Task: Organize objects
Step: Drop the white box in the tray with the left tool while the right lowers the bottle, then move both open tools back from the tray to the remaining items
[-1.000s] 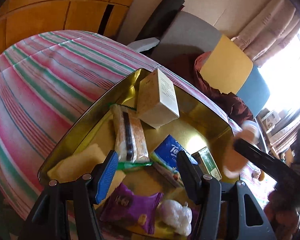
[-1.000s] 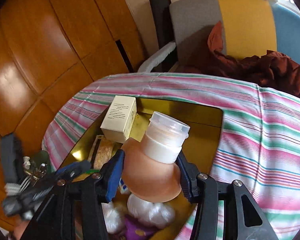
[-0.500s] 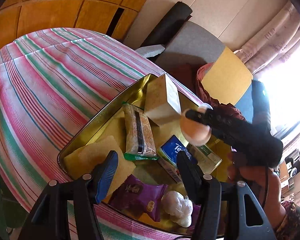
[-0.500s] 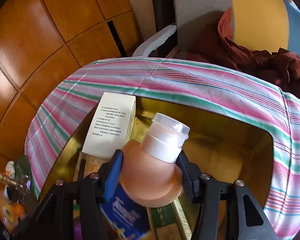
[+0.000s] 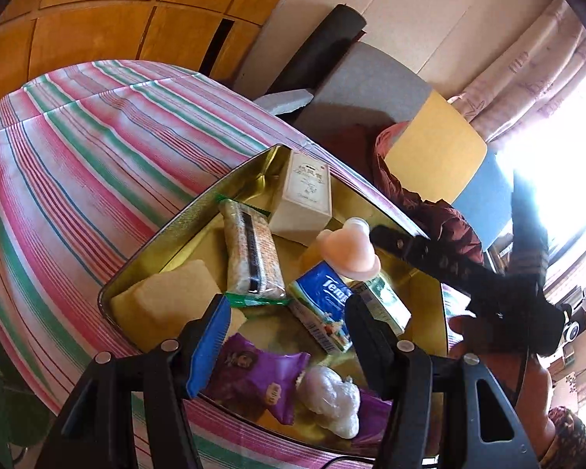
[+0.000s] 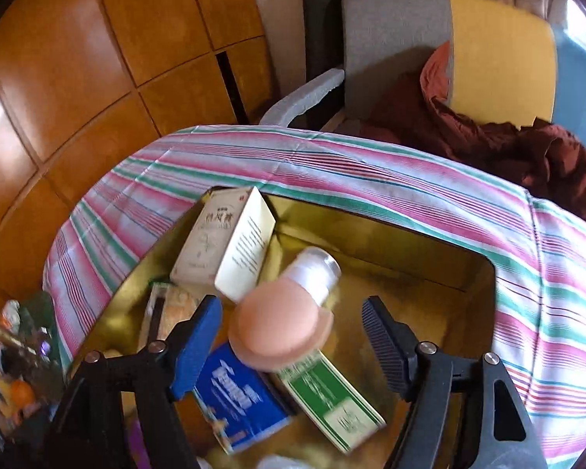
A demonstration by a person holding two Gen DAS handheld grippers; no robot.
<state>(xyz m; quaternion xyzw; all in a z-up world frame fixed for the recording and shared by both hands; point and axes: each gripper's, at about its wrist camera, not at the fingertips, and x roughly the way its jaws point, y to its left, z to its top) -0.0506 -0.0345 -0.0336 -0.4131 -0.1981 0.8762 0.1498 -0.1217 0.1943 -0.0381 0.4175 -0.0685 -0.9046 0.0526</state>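
1. While our right gripper (image 6: 293, 336) opens off the peach bottle (image 6: 281, 328), now tipping loose in the gold tin (image 6: 484, 273), we back away straight
2. Our left gripper (image 5: 285, 336) hovers open, empty

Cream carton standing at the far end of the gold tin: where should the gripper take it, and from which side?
Grip the cream carton across its two narrow sides near the top, coming from above. It stands upright and clear above the gold tin, whose wall crowds its base, with the cracker packet and the peach bottle close in front. Probably easiest for the free left gripper.
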